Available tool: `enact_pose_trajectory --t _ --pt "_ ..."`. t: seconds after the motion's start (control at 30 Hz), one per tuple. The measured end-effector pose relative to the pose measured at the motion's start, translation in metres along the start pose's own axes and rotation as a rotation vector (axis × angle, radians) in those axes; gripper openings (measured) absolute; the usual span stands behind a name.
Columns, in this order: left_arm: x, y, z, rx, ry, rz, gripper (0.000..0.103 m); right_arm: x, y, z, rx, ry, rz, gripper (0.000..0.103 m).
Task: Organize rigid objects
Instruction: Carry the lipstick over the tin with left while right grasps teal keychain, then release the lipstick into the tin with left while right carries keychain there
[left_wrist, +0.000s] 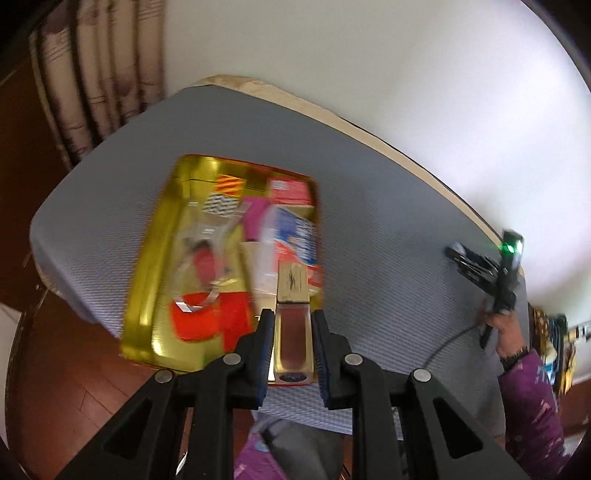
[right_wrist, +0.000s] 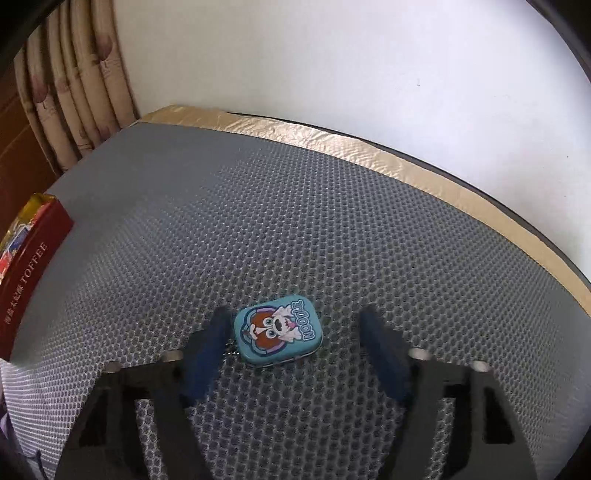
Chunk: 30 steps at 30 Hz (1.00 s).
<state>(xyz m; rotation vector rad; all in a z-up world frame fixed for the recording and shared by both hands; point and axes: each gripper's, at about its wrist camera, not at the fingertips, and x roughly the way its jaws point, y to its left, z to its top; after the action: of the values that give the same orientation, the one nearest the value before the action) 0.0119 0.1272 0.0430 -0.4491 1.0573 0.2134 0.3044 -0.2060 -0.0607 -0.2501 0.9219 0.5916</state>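
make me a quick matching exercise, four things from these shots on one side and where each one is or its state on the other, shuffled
Things:
1. lipstick tube
2. blue tin
3. gold tray
4. red toffee box

Places or states:
A. lying on the grey mat between the open right tool's fingers, not pinched
B. at the left edge of the right wrist view
C. clamped in the shut left tool
D. on the mat, holding mixed packets

Pairs: 1-C, 2-A, 3-D, 4-B

The left tool grips; the right tool straddles.

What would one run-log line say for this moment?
left gripper: shut on gold bottle | right gripper: open around teal tin | mat
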Motion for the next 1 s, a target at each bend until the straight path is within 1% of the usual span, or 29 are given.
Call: enact_pose_trajectory --t 0.03,0.1,0.17,0.27,0.4,0.53,0.6,0.67,0.73,0.8,0.87,0.93,1.0 --pt "-0.003 0.01 0.002 -0.018 -0.005 0.007 0.02 -0.001 -0.002 -0.001 0.014 0.0 -0.005 0.042" --pt "-0.001 0.021 0.007 -0.027 -0.013 0.018 0.02 -0.005 -0.004 -0.004 0.037 0.0 0.008 0.041" --pt "0.001 0.032 0.013 -0.041 -0.013 0.037 0.02 -0.006 0.0 -0.007 0.033 -0.002 0.001 0.041" --pt "0.004 0.045 0.017 -0.058 -0.008 0.027 0.02 -0.013 0.004 -0.013 0.048 -0.003 0.002 0.041" --pt "0.007 0.05 0.018 -0.052 -0.01 0.013 0.02 -0.03 0.016 -0.019 0.058 -0.025 0.012 0.041" --pt "0.016 0.047 0.018 -0.049 0.017 -0.043 0.02 -0.049 0.034 -0.02 0.055 -0.05 0.027 0.041" --pt "0.02 0.04 0.02 -0.026 0.02 -0.069 0.02 -0.06 0.043 -0.021 0.059 -0.064 0.044 0.041" --pt "0.026 0.033 0.022 0.005 0.018 -0.076 0.02 -0.072 0.055 -0.019 0.054 -0.077 0.057 0.041" --pt "0.032 0.026 0.022 0.041 0.006 -0.051 0.02 -0.085 0.067 -0.019 0.05 -0.094 0.076 0.041" --pt "0.042 0.025 0.019 0.052 0.024 -0.045 0.02 -0.094 0.081 -0.018 0.038 -0.108 0.084 0.041" --pt "0.051 0.03 0.015 0.059 0.047 -0.05 0.021 -0.104 0.095 -0.017 0.024 -0.118 0.098 0.041" --pt "0.058 0.036 0.011 0.063 0.059 -0.008 0.021 -0.112 0.11 -0.012 0.003 -0.126 0.113 0.041" --pt "0.063 0.043 0.009 0.072 0.071 0.003 0.021 -0.122 0.126 -0.01 -0.022 -0.139 0.129 0.041"
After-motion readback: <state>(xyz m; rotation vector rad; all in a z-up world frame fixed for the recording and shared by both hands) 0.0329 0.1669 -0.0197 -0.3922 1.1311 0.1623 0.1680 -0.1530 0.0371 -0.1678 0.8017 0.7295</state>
